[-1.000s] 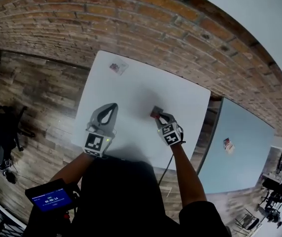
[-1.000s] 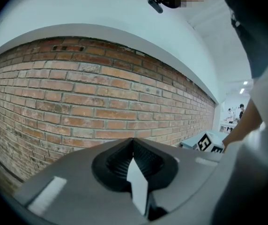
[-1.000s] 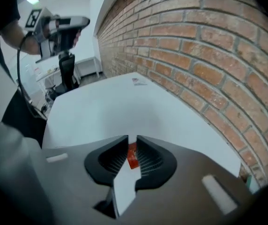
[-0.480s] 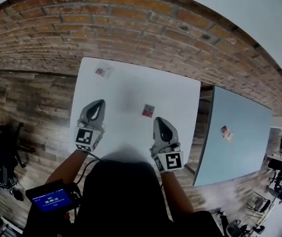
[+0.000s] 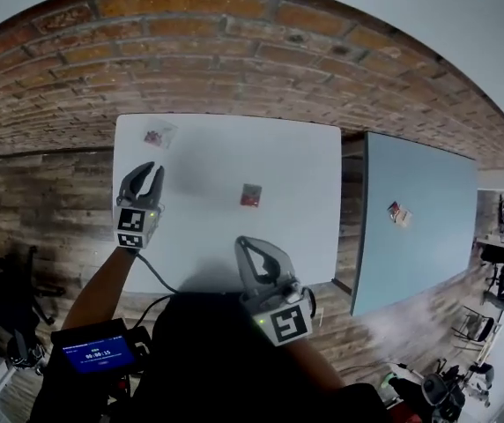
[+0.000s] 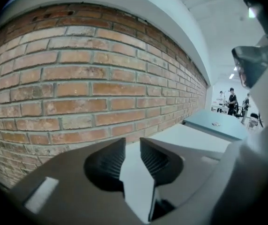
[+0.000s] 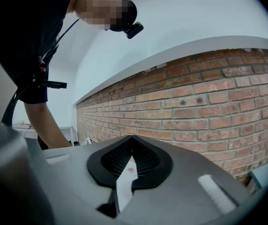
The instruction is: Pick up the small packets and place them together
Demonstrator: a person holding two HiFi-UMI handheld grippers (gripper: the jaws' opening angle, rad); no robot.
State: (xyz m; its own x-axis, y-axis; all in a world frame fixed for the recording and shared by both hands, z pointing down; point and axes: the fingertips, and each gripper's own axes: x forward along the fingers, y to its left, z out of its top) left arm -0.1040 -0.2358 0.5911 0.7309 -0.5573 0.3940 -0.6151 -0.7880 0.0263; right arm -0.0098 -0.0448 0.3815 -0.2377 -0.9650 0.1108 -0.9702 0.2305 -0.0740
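Note:
A small clear packet with a red print [image 5: 156, 136] lies at the far left corner of the white table [image 5: 296, 157]. A red packet [image 5: 250, 195] lies near the table's middle. My left gripper [image 5: 147, 171] hovers just short of the corner packet; its jaws have just been opening and nothing is between them [image 6: 132, 146]. My right gripper [image 5: 242, 241] is raised close to my body, back from the red packet, shut and empty [image 7: 131, 138].
A second, blue-grey table [image 5: 419, 210] stands to the right with another small packet [image 5: 399, 213] on it. A brick wall [image 5: 234, 51] runs behind both tables. Wooden floor lies to the left. A small screen [image 5: 98, 355] hangs at my waist.
The right gripper left the red packet on the table, shut, and rose back toward me. The left gripper moved forward toward the corner packet and its jaws parted.

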